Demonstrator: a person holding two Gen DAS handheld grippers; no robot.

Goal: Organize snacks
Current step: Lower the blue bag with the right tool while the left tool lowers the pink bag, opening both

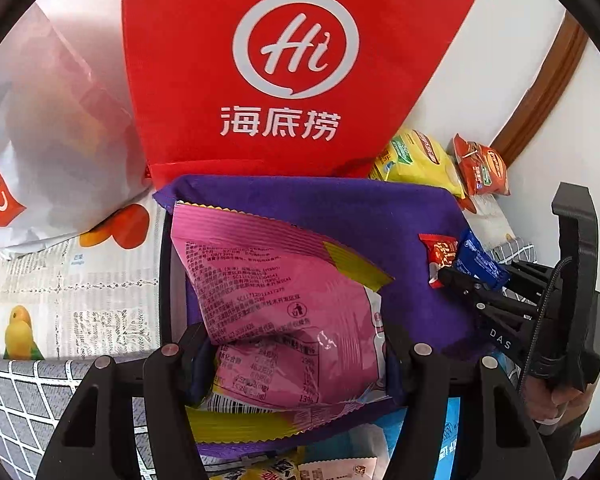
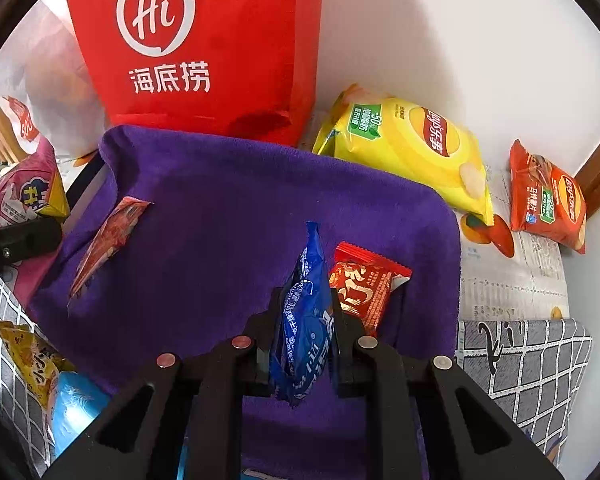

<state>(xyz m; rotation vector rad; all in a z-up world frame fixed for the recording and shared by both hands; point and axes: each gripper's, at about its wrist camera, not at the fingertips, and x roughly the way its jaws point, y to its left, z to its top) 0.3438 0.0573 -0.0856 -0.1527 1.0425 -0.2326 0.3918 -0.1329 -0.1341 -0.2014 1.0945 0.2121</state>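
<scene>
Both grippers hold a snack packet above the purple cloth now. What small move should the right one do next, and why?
Probably lower the blue packet and set it down beside the red packet on the purple cloth. The right gripper is shut on it just above the cloth, small packets already lie there, and the left gripper holds the pink bag off to the side, apart from it.

Matte black grippers, left and right, show silver round pins and "DAS" lettering.

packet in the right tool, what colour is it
Blue with white print; the packet shows best in the right wrist view, pinched in the right tool.
</scene>
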